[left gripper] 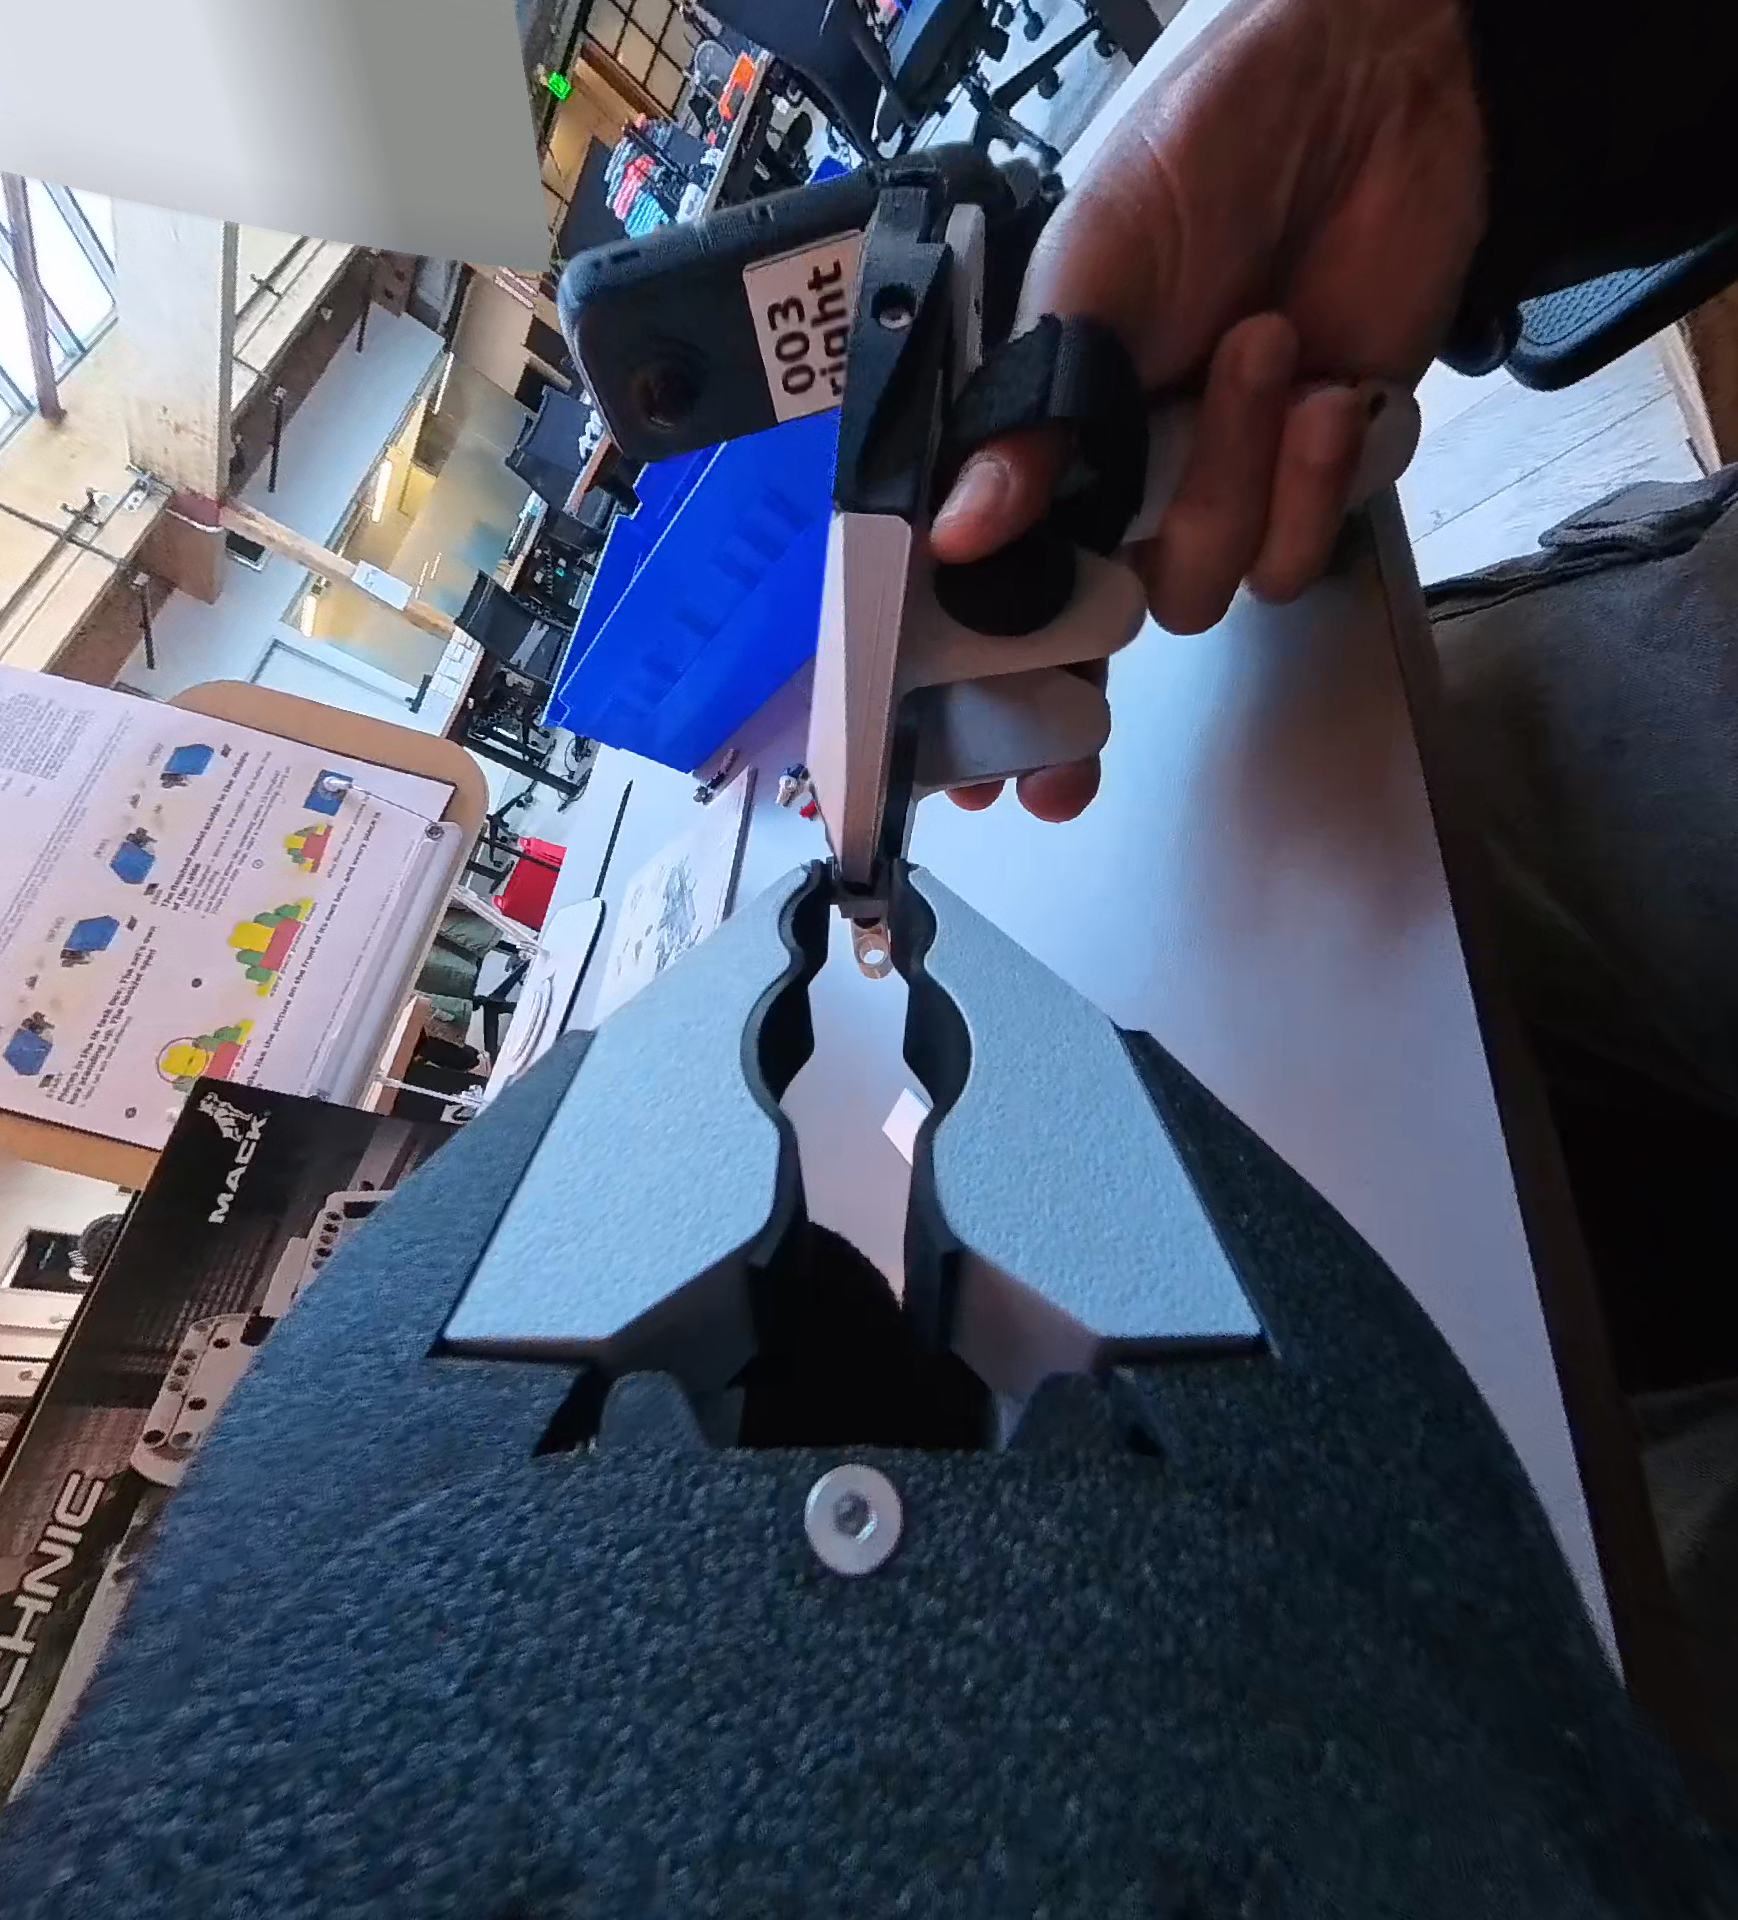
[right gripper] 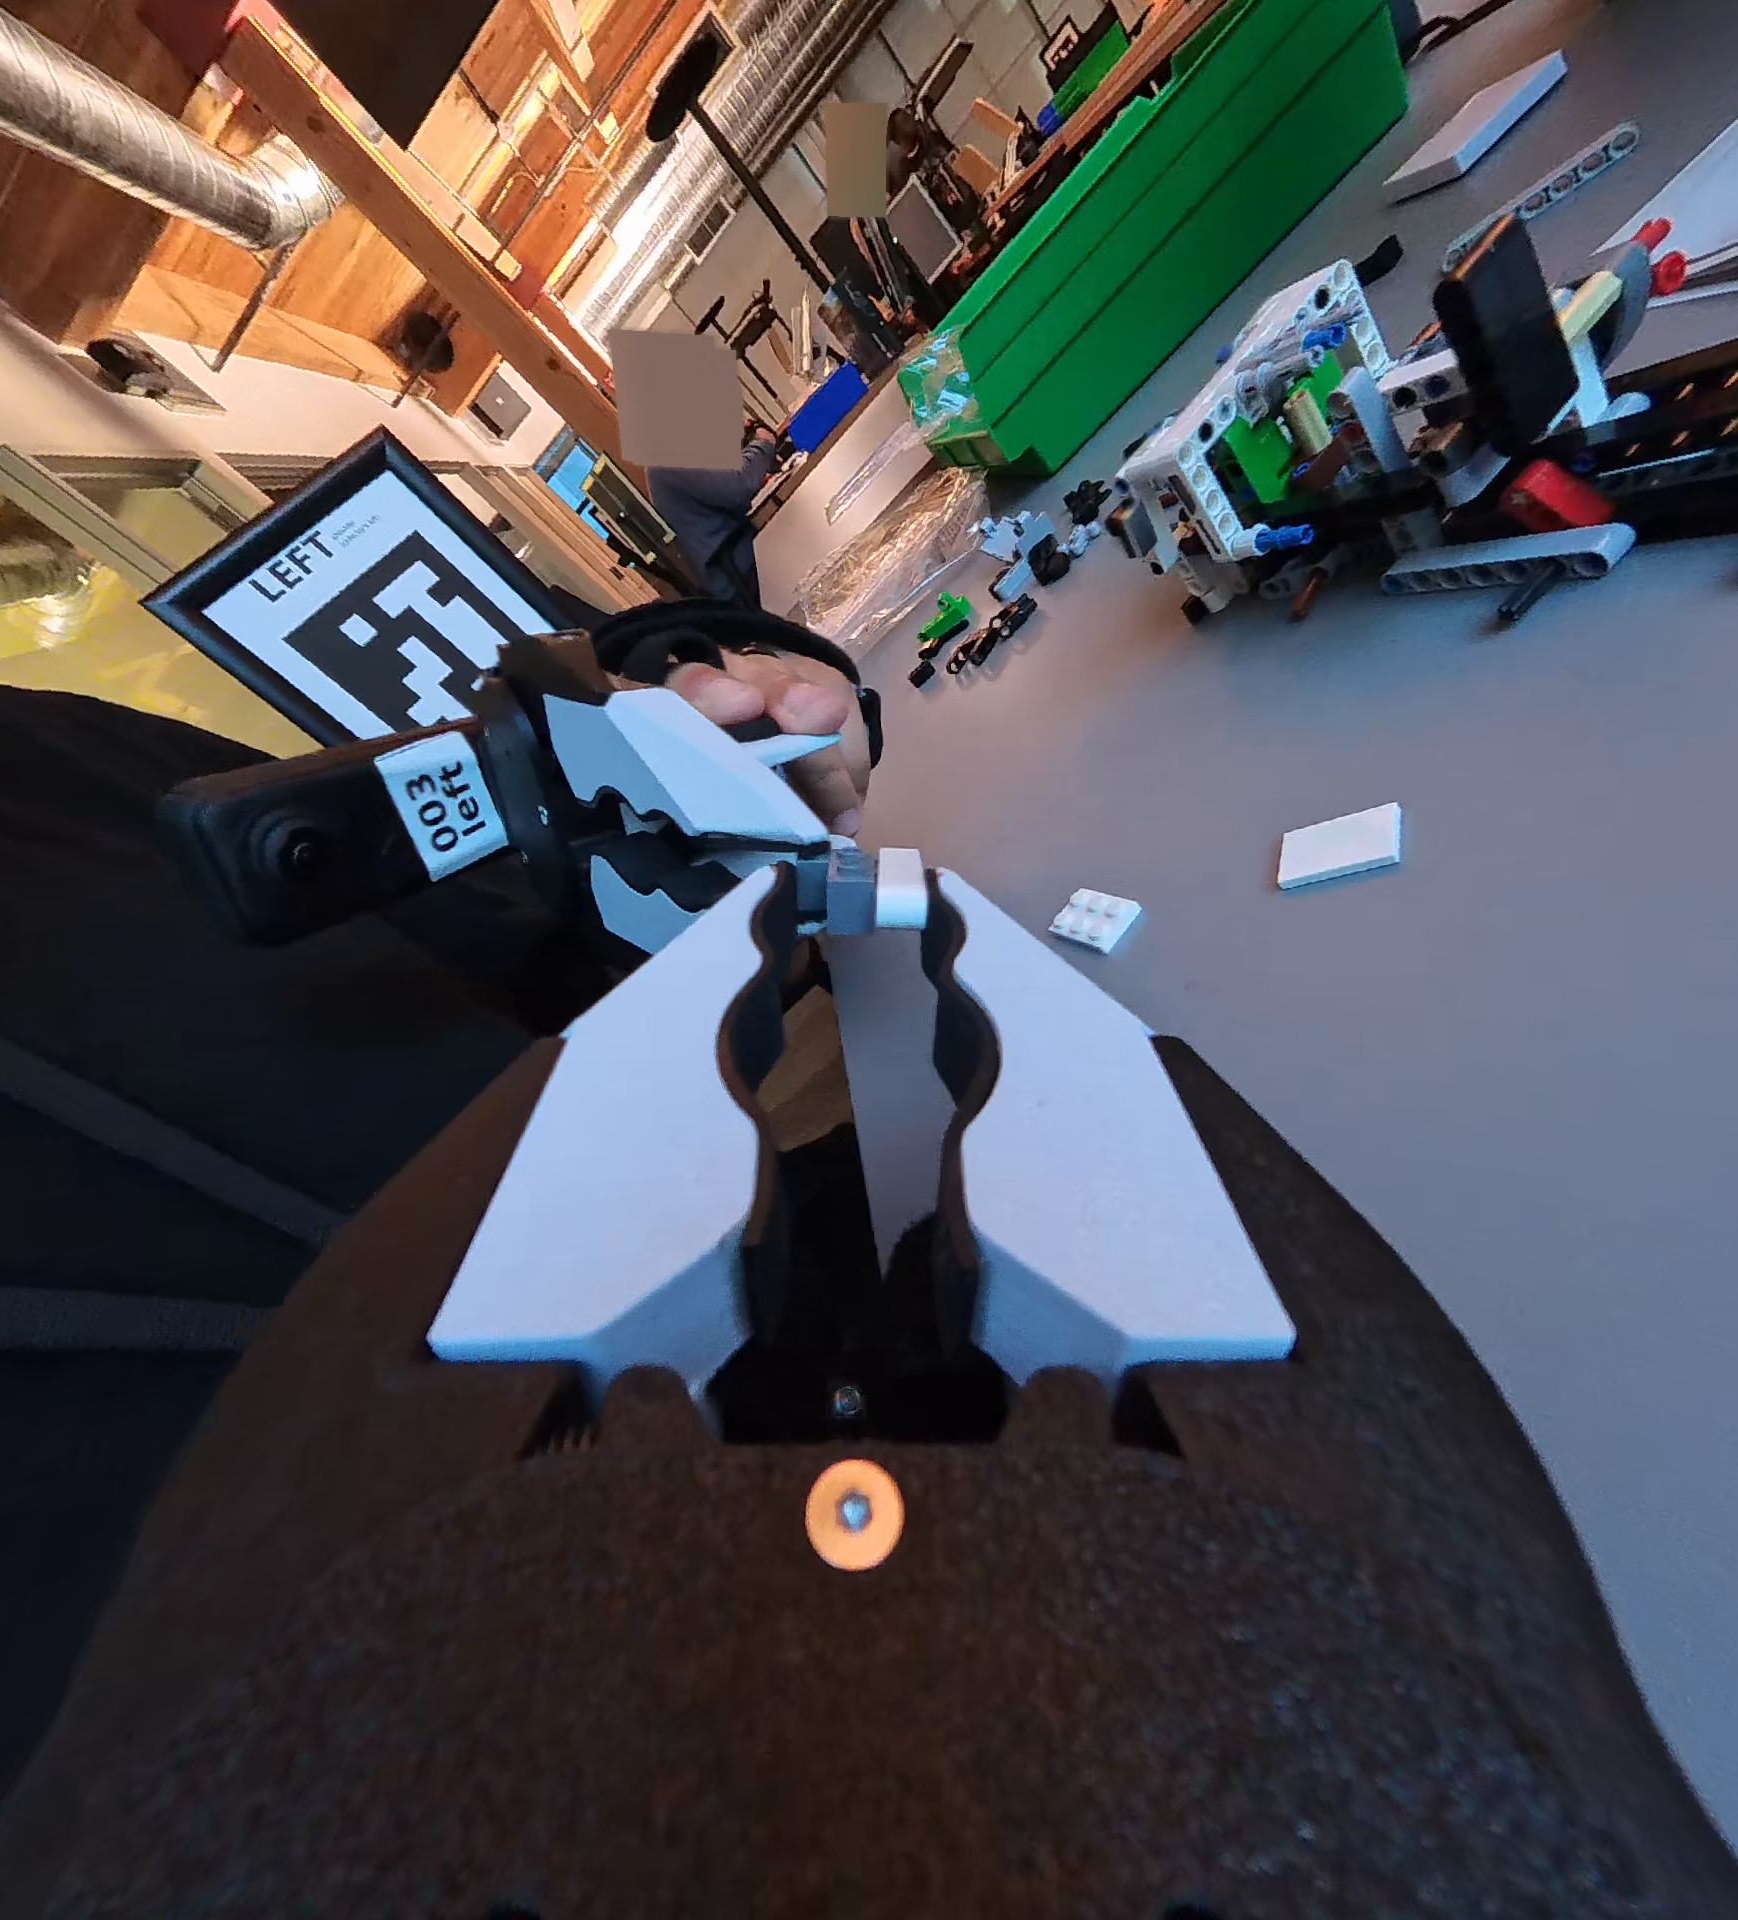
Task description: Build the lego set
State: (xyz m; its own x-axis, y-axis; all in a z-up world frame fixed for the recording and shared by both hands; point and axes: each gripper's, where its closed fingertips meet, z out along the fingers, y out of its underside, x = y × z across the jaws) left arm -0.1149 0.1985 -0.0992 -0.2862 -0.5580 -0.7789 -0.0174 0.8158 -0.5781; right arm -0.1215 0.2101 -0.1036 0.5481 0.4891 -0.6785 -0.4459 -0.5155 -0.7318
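My right gripper (right gripper: 857, 891) is shut on a small grey-and-white lego piece (right gripper: 875, 889), with the white part against its right finger. My left gripper (right gripper: 823, 844) comes in from the left and pinches the grey end of the same piece, above the table (right gripper: 1467, 1143). In the left wrist view my left gripper (left gripper: 867, 883) has its tips nearly together. The right gripper's narrow tips (left gripper: 860, 831) come down between them. A grey lug of the lego piece (left gripper: 873, 951), with a hole in it, shows just below. A hand (left gripper: 1239, 343) holds the right gripper.
A partly built lego model (right gripper: 1291, 457) stands at the far right, with loose small parts (right gripper: 1010, 582) beside it. A white tile (right gripper: 1341, 844) and a white studded plate (right gripper: 1096, 920) lie nearby. There is a green bin (right gripper: 1156, 239), a blue bin (left gripper: 709, 603), an instruction sheet (left gripper: 148, 883) and the set's box (left gripper: 117, 1351).
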